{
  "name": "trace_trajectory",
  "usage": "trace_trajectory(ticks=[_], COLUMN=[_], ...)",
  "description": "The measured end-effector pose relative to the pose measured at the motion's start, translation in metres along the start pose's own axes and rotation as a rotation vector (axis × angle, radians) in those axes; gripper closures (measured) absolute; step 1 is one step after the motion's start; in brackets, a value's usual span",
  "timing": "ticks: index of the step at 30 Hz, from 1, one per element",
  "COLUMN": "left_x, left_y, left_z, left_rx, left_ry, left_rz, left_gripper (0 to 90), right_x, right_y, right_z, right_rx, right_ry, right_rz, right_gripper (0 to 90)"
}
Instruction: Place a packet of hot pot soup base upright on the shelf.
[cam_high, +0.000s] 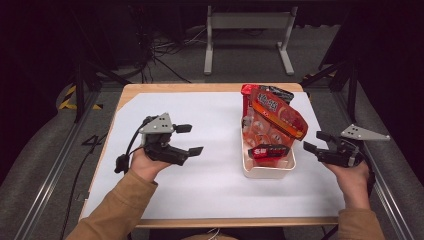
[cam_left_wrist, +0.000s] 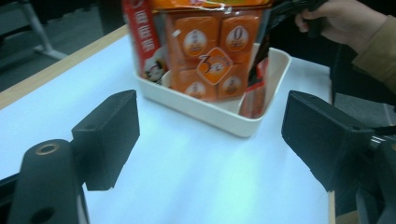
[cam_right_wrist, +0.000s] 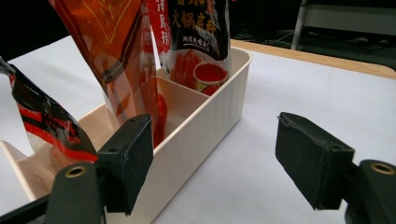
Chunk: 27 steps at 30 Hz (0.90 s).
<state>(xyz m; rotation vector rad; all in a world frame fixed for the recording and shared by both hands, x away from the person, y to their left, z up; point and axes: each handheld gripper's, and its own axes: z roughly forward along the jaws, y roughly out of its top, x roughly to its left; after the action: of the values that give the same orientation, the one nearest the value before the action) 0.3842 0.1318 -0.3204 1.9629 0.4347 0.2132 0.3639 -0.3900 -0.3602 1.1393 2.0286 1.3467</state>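
Left jaws: the left gripper (cam_high: 192, 138) is seen with its two black jaws spread wide and nothing between them; bare white table surface lies in the gap in the left gripper view.
Right jaws: the right gripper (cam_high: 314, 141) is also held agape, with nothing clamped; in the right gripper view one jaw stands just in front of the bin's long wall, the other over the sheet, and whether the wall is touched cannot be told.
Hands: the left hand (cam_high: 146, 165) is seen at about 8 o'clock on the table, its gripper pointed toward 3 o'clock; the right hand (cam_high: 353, 181) is seen past the table's edge at about 4 o'clock, its gripper pointed toward 9 o'clock.
Bin: a cream bin (cam_high: 267, 171) is placed right of the table's middle, at about 3 o'clock, between the two grippers, well apart from the left one and near the right one.
Contents: an orange snack bag (cam_high: 277, 116) is leaned upright in the bin; a red pouch (cam_high: 247, 102) and a dark pouch (cam_high: 278, 93) are stood toward its 12 o'clock end; a small red-and-black packet (cam_high: 268, 151) is set at its 6 o'clock end.
Surface: the table (cam_high: 180, 87) is covered by a white sheet (cam_high: 210, 180).
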Motion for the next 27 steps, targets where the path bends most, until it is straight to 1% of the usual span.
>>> trace_trajectory(ticks=[1, 6, 8, 10, 11, 13, 15, 16, 18, 19, 21, 24, 27], left_x=[0.002, 0.010, 0.014, 0.017, 0.018, 0.021, 0.025, 0.025, 0.029, 0.030, 0.034, 0.038, 0.041], left_y=[-0.003, -0.020, -0.028, -0.036, -0.040, -0.049, -0.060, -0.060, -0.067, -0.070, -0.075, -0.079, -0.083], left_z=[-0.005, -0.023, -0.029, -0.034, -0.035, -0.038, -0.041, -0.041, -0.043, -0.045, -0.047, -0.047, -0.047], left_rx=[0.002, -0.006, -0.005, -0.006, -0.002, 0.006, 0.009, 0.009, 0.022, 0.015, -0.011, -0.037, -0.054], left_ry=[0.014, 0.058, 0.081, 0.101, 0.104, 0.116, 0.138, 0.138, 0.162, 0.169, 0.175, 0.185, 0.167], left_rz=[-0.005, -0.037, -0.042, -0.055, -0.062, -0.064, -0.064, -0.064, -0.068, -0.073, -0.100, -0.117, -0.156], left_gripper=[19.8, 17.5, 17.0, 16.5, 15.5, 13.1, 12.4, 12.0, 11.0, 10.7, 9.9, 6.0, 2.8], right_x=[0.000, 0.000, -0.001, -0.001, -0.001, -0.001, -0.001, -0.001, -0.001, -0.001, -0.001, -0.001, -0.001], right_y=[0.000, -0.001, -0.002, -0.002, -0.003, -0.003, -0.003, -0.003, -0.003, -0.003, -0.003, -0.003, -0.003], right_z=[0.000, 0.000, 0.001, 0.001, 0.002, 0.002, 0.002, 0.002, 0.001, 0.001, 0.001, 0.001, -0.002], right_rx=[0.002, 0.001, -0.002, -0.002, -0.003, -0.004, -0.007, -0.007, -0.013, -0.015, -0.016, -0.021, -0.033], right_ry=[-0.002, 0.001, 0.001, 0.001, -0.001, -0.001, -0.004, -0.004, -0.006, -0.009, -0.011, -0.014, -0.022], right_rz=[-0.002, -0.015, -0.019, -0.018, -0.026, -0.028, -0.033, -0.033, -0.028, -0.028, -0.028, -0.033, -0.023], right_gripper=[26.4, 23.3, 22.2, 20.9, 20.2, 19.8, 19.3, 19.3, 18.7, 18.5, 18.3, 18.3, 18.6])
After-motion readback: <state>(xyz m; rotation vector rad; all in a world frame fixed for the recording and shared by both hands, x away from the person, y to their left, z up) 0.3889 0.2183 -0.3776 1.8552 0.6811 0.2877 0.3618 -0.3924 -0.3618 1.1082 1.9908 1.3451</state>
